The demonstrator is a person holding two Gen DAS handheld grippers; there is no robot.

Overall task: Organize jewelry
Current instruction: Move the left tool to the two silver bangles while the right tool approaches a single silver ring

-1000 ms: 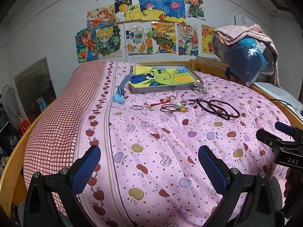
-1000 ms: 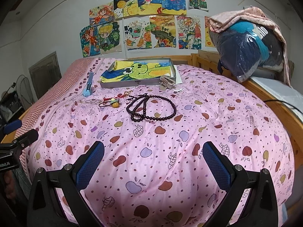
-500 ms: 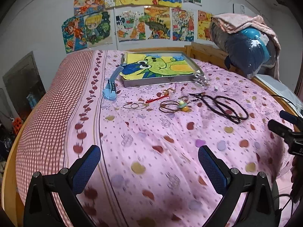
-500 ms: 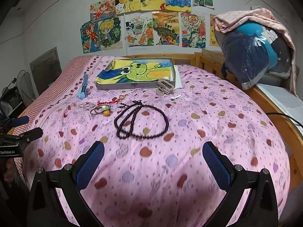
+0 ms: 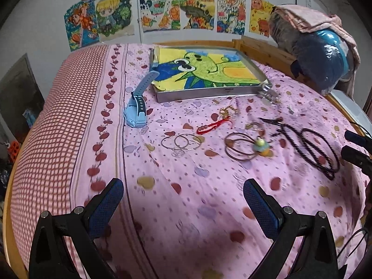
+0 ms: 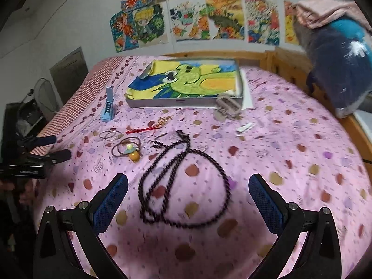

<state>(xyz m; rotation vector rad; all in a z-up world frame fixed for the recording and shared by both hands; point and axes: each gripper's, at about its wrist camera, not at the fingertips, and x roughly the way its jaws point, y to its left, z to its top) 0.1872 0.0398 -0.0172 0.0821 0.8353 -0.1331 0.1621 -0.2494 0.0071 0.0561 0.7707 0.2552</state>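
Hovering: right gripper (image 6: 188, 201) over beads (image 6: 181, 181), fingers wide apart, empty, likely to straddle the strand.
Left gripper (image 5: 183, 200): fingers spread, empty, short of rings (image 5: 181, 142).
Jewelry: strewn on bed (image 5: 162, 209) beside tray (image 5: 209, 91), probable destination.

Pink fruit-print bedspread (image 5: 186, 197), pale blue watch (image 5: 137, 109), red cord (image 5: 212, 125), seemingly dark purple beads (image 6: 183, 181).

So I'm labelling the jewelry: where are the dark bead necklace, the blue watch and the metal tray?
dark bead necklace (image 6: 223, 176), right wrist view, right loop.
blue watch (image 5: 137, 114), left wrist view, case.
metal tray (image 5: 209, 93), left wrist view, front wall.
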